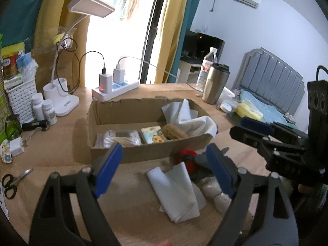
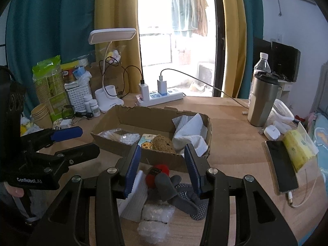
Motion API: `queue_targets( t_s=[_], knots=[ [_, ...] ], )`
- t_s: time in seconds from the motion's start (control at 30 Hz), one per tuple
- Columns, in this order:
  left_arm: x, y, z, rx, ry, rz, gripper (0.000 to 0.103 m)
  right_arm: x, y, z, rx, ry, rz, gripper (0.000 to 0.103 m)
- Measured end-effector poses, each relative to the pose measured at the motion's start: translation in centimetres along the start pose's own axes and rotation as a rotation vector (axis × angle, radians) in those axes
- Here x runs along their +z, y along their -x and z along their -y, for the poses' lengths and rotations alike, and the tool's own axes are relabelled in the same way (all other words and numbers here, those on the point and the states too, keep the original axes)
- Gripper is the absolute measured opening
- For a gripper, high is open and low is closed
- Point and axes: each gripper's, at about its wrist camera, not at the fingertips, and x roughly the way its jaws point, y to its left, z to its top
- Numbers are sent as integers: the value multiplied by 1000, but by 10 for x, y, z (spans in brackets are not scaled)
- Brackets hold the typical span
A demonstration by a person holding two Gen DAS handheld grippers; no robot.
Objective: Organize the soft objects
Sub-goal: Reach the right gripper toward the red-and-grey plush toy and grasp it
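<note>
Right now both tongs hang just above the desk and grip nothing. The left tongs are spread wide over a folded white cloth lying flat on the wood. The right tongs are spread less far, above a small heap just beside that cloth: a red pompom, a grey glove and a clear bubble-wrap bundle. Beyond the heap sits a shallow cardboard box. Inside it lie a clear packet, a printed tissue pack, a brown sponge and a crumpled white towel draped over the right end. Behind the box stand a power strip, a desk lamp and a steel tumbler.
</note>
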Motion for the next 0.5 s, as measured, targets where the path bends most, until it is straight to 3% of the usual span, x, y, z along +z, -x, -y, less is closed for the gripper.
queue_targets(
  t_s=[0.5],
  knots=[
    [-26, 5, 2, -5, 12, -34, 85, -30, 4, -9, 3, -8, -41, 47]
  ],
)
